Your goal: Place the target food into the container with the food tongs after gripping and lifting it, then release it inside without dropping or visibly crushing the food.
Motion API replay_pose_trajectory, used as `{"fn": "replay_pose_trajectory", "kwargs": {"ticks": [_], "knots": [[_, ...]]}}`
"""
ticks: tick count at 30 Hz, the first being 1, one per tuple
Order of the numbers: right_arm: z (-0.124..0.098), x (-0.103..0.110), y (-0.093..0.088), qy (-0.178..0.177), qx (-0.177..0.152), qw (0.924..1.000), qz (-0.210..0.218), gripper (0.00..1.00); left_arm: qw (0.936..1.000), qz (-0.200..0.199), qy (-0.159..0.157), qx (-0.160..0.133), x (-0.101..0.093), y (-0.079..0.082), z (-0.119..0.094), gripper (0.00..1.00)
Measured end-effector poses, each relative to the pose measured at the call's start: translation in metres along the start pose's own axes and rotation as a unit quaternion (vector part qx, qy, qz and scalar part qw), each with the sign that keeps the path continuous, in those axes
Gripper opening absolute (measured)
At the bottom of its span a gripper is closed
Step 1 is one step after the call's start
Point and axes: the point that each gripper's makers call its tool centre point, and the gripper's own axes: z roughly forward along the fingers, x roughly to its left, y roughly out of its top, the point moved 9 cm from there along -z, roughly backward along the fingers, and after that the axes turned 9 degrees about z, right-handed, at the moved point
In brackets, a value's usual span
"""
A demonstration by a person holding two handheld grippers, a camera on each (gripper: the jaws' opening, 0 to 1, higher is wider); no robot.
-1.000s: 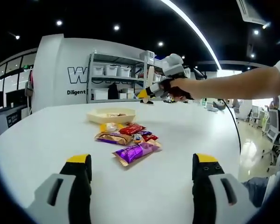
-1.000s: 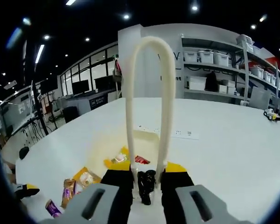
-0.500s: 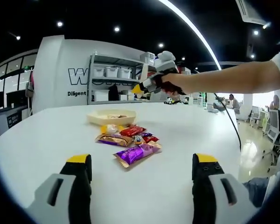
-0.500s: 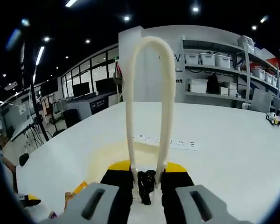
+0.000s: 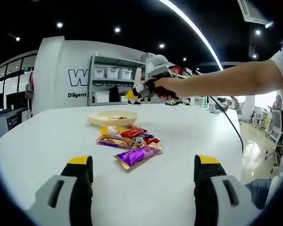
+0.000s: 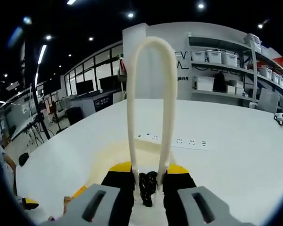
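Snacks in wrappers [image 5: 130,142] lie heaped on the white table [image 5: 179,136], well ahead of the left gripper [image 5: 144,172], whose jaws stand wide apart and empty. Just beyond the heap sits the shallow cream container [image 5: 112,117]. Above it, the right gripper [image 6: 148,170] is clamped on the cream food tongs [image 6: 151,103].

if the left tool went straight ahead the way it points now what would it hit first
Most likely the purple snack packet, the nearest of the wrapped snacks lying on the white table between the left tool's open jaws. Behind it lie more packets, then the shallow container. Depth is hard to judge, so it might pass just above.
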Motion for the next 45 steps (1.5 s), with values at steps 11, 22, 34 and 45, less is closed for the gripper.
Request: {"fn": "replay_pose_trajectory", "kwargs": {"ticks": [11, 22, 34, 45], "knots": [[0.020, -0.003, -0.012, -0.003, 0.013, 0.9999, 0.008, 0.16, 1.0000, 0.001, -0.004, -0.002, -0.001, 0.000, 0.000, 0.87], [0.034, -0.003, -0.022, -0.004, 0.024, 0.9997, 0.008, 0.17, 1.0000, 0.000, -0.004, -0.002, -0.001, 0.000, 0.000, 0.86], [0.042, -0.006, -0.030, -0.004, 0.027, 0.9994, 0.019, 0.17, 1.0000, 0.000, -0.005, -0.001, 0.000, -0.001, 0.001, 0.86], [0.049, -0.007, -0.032, 0.003, 0.024, 0.9992, 0.031, 0.18, 1.0000, -0.002, -0.007, 0.001, 0.000, -0.001, 0.000, 0.86]]}}
